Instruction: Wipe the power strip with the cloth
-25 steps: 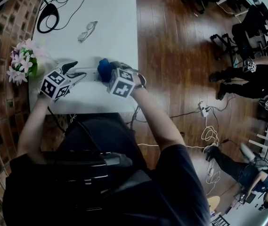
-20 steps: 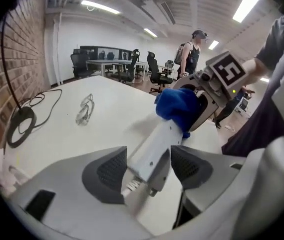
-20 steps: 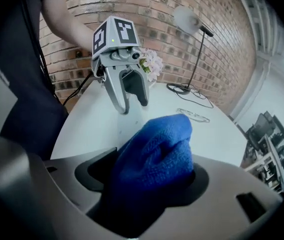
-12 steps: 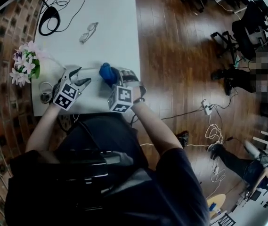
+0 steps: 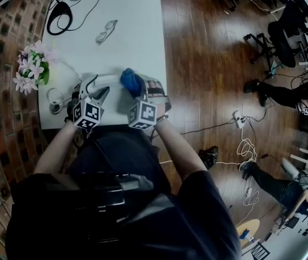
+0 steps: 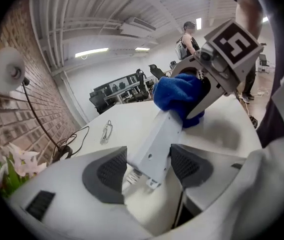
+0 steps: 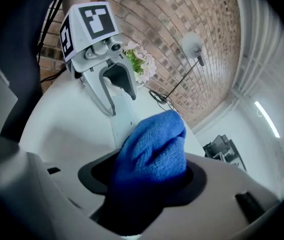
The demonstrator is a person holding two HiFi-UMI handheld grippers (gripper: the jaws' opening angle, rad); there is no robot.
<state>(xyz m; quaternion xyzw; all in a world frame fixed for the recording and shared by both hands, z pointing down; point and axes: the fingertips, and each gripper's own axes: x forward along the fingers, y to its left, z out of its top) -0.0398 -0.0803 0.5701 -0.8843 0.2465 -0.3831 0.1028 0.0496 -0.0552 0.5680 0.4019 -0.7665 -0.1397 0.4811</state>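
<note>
A white power strip (image 6: 157, 136) runs from between my left gripper's (image 6: 146, 170) pads up toward the blue cloth (image 6: 181, 95); the left gripper is shut on the strip's near end. In the head view the power strip (image 5: 108, 79) lies near the table's front edge, with the left gripper (image 5: 96, 88) at its left end. My right gripper (image 5: 138, 90) is shut on the bunched blue cloth (image 5: 130, 82), which rests against the strip's right end. Its jaws have just been closing with the cloth (image 7: 154, 146) between them. The right gripper (image 7: 148, 183) view shows the left gripper (image 7: 116, 89) opposite, over the strip (image 7: 123, 128).
Glasses (image 5: 105, 32) lie mid-table, and a black lamp base with coiled cable (image 5: 61, 17) sits at the far left corner. Pink flowers (image 5: 32, 66) and a small cable coil (image 5: 54, 99) are at the left edge. The table's right edge (image 5: 163, 64) drops to wooden floor.
Both grippers have drawn nearer the table's front edge and turned, their marker cubes now facing up. The cloth has stayed in the right gripper, against the strip.
</note>
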